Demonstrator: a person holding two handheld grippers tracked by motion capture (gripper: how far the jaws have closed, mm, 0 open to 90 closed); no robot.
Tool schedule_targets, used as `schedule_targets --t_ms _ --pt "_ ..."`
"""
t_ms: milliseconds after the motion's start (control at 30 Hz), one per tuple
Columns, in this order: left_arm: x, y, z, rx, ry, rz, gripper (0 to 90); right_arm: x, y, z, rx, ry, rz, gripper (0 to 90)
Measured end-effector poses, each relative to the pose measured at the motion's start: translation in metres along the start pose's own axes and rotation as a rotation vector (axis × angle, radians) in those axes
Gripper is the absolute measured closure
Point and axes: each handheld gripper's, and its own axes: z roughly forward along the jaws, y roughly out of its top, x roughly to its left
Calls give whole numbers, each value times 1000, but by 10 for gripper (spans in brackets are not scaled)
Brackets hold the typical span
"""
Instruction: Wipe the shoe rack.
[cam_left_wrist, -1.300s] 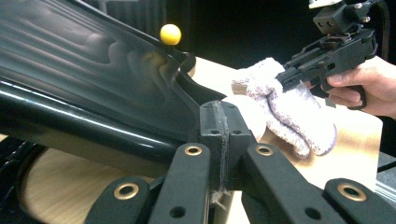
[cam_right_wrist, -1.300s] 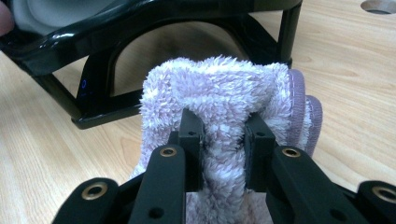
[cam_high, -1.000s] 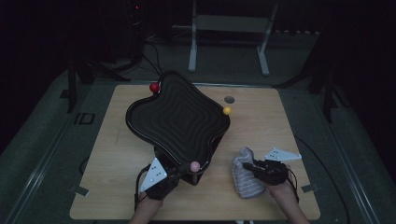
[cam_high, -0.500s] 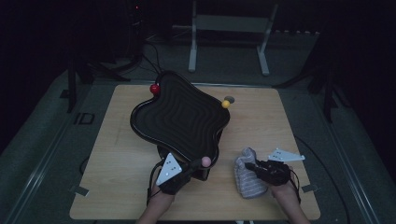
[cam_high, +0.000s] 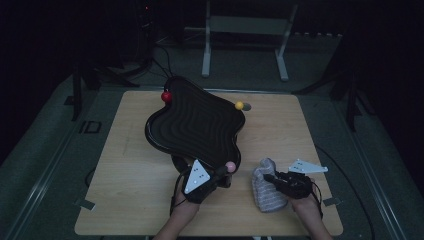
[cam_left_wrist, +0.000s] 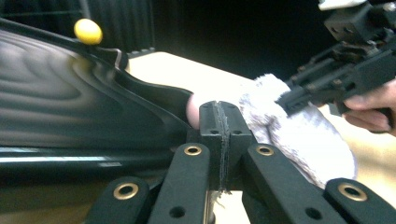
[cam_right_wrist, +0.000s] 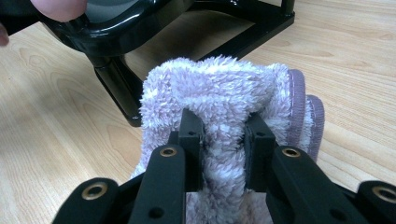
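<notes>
Between right claw (cam_right_wrist: 223, 135) jaws, fluffy pale-lilac cloth (cam_right_wrist: 224, 93), bunched.

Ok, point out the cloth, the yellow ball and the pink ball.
cloth (cam_right_wrist: 219, 88): right gripper view, on the fluffy fold above the jaws.
yellow ball (cam_left_wrist: 88, 31): left gripper view, on its middle.
pink ball (cam_high: 230, 166): high view, on its top, at the tray's near corner.

One black wavy tray (cam_high: 195, 125), three coloured balls (cam_high: 166, 96), one fluffy cloth (cam_high: 267, 192), two grippers (cam_high: 222, 176)

We see bare table (cam_high: 125, 190) left; the black tray (cam_high: 195, 125) blocks centre, the towel (cam_high: 267, 192) the right.
</notes>
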Motion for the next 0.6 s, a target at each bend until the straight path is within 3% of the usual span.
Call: schedule_targets --t_ms 233,600 --pt "5 5 7 9 13 -11 898 0 0 0 1 -1 -1 741" --pt "2 13 32 18 13 -6 899 0 -1 0 3 0 1 741"
